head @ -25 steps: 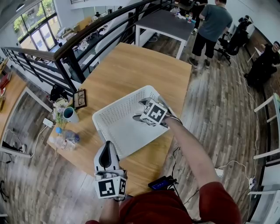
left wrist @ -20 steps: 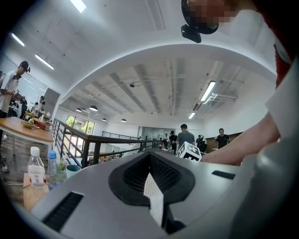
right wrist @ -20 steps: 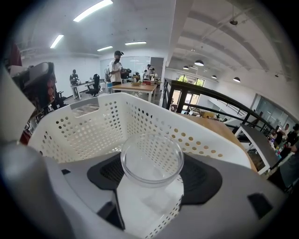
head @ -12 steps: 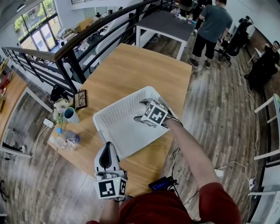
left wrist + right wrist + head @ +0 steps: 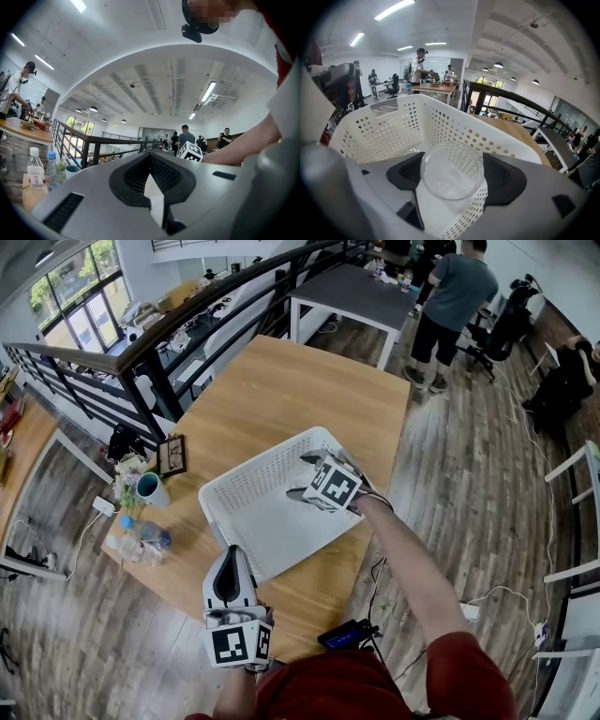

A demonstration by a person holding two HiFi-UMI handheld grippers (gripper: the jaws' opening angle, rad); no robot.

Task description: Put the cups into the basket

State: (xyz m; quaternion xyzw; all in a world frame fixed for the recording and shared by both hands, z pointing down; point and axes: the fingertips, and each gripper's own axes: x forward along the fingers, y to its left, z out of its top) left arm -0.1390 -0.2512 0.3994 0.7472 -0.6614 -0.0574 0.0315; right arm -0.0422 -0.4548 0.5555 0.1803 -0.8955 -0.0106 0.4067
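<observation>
The right gripper [image 5: 452, 190] has its fingers [image 5: 506, 180] clamped on a clear cup [image 5: 451, 174], held inside the white basket [image 5: 389, 133]. I cannot tell whether the cup's base touches the basket floor. The left gripper [image 5: 151, 187] has its fingers pressed together on nothing and hangs close to the person's body, short of the basket's near rim. By my reading this cup is at the point of release. No other cup shows in the basket, so it seems to be the first one in. Well off to the left of the left fingers, a teal mug [image 5: 150, 487] stands near two bottles [image 5: 141, 535] by the counter [image 5: 281, 381] edge, and it may be next. Perforated walls rise ahead and to the left of the right fingers, so straight up looks like the free way out. Open counter lies beyond the basket.
</observation>
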